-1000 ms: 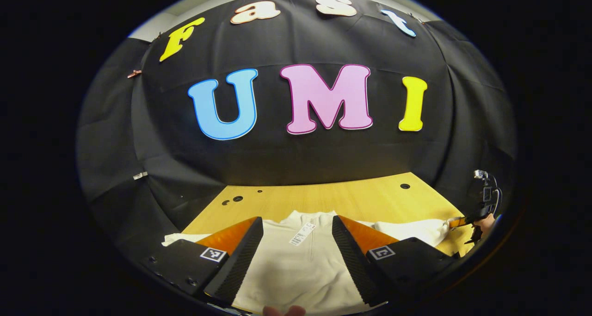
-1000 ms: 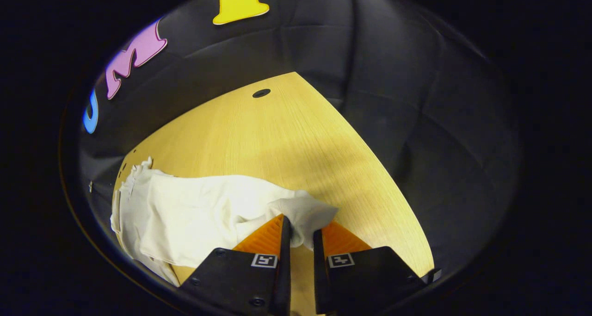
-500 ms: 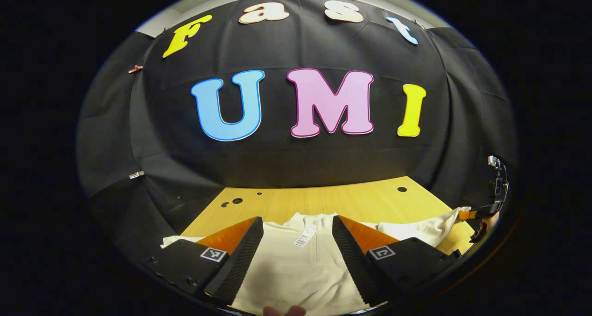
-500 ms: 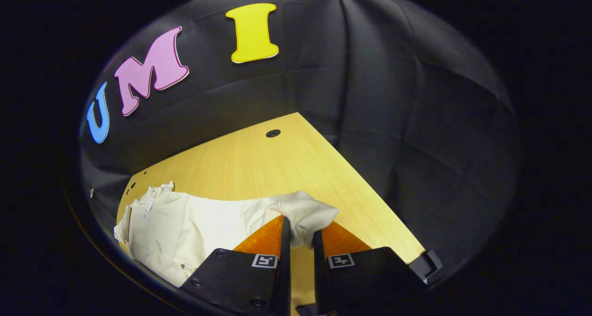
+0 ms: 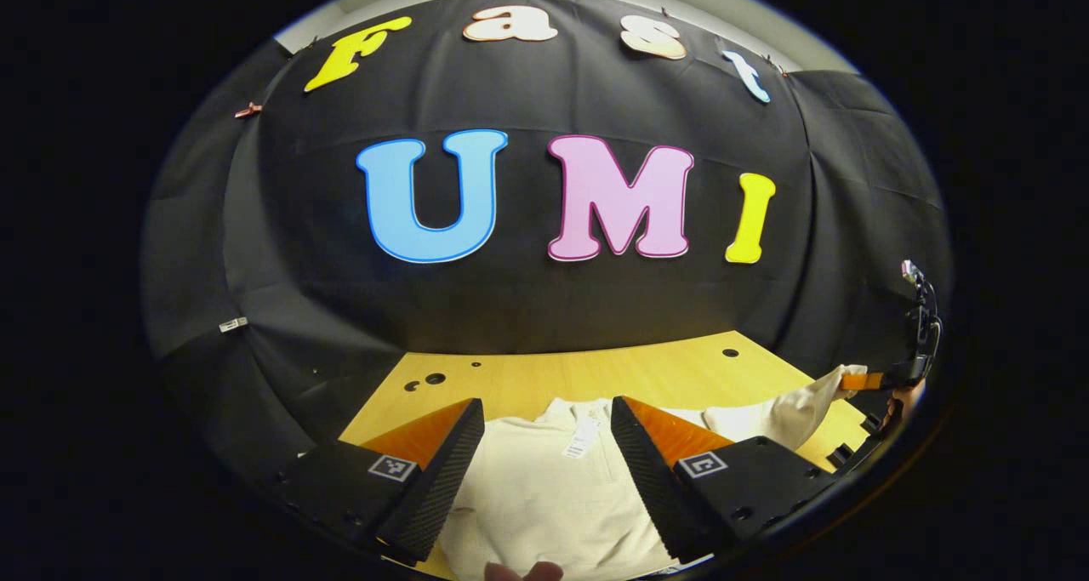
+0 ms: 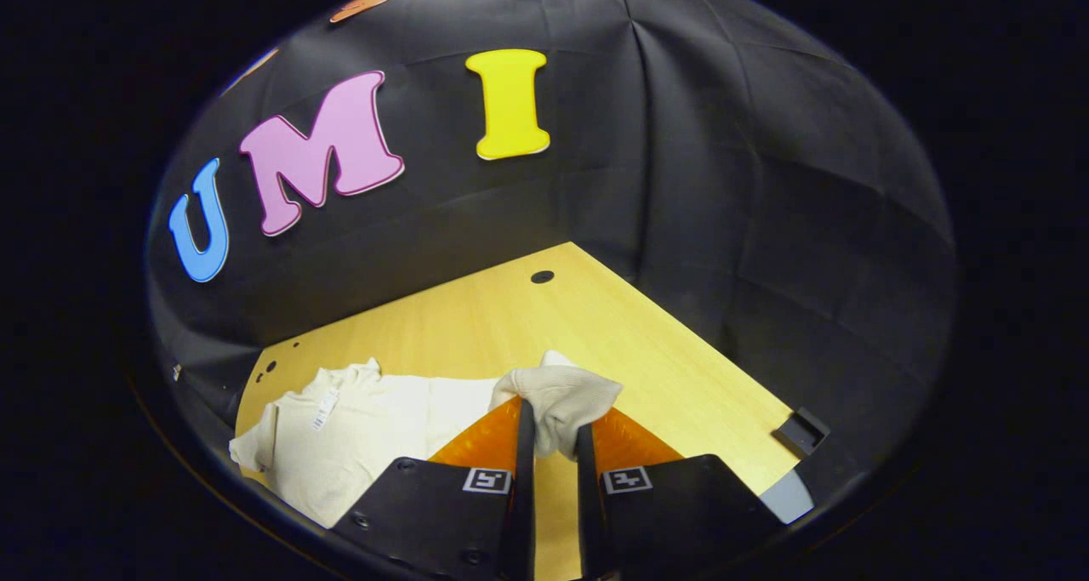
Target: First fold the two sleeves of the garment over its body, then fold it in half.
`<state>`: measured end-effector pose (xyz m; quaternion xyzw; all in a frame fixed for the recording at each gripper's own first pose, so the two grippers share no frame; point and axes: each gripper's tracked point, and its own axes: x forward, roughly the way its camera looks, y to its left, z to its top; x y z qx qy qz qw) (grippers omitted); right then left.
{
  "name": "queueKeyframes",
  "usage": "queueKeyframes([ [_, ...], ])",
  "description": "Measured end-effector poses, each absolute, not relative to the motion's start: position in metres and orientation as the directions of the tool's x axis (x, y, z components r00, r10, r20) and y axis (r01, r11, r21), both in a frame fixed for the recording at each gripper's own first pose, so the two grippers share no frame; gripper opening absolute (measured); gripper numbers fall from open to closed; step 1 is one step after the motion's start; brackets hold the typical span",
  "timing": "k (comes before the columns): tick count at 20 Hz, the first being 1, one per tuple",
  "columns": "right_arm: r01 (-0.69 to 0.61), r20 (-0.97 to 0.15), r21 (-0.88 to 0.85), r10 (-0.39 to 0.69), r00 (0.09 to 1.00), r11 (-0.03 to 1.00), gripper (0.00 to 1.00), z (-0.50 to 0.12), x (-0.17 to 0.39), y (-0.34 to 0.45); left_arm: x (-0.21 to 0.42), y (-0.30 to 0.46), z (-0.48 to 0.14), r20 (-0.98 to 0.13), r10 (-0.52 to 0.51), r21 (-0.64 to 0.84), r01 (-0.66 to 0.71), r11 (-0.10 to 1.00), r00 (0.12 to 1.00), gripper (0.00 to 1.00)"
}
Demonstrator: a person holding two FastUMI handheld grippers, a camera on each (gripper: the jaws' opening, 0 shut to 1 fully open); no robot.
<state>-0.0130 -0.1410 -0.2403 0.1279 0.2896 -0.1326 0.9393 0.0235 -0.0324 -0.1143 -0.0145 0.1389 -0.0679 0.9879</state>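
Spanning most of both views, the wooden tabletop carries the cream garment, laid flat with its collar toward the booth wall and a white tag near the neck. Right claw is pinched nearly closed on the right sleeve, cuff bunched between both fingers and raised off the tabletop; seen from the left gripper view, that sleeve stretches up toward the far right. Left claw hangs wide open above the garment's chest, gripping nothing.
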Motion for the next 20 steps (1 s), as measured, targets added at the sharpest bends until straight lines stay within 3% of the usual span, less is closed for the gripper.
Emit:
queueKeyframes([
  [10,0.118,-0.518,0.223,0.015,0.855,0.968,0.24,-0.205,0.035,0.058,0.031,0.089,-0.130,-0.258,-0.049,-0.057,0.036,0.998,0.965,0.96],
  [20,-0.051,-0.603,0.217,0.175,0.778,0.975,0.24,-0.284,0.061,0.216,0.034,0.197,-0.169,-0.299,0.088,-0.039,-0.105,0.994,0.950,0.96],
])
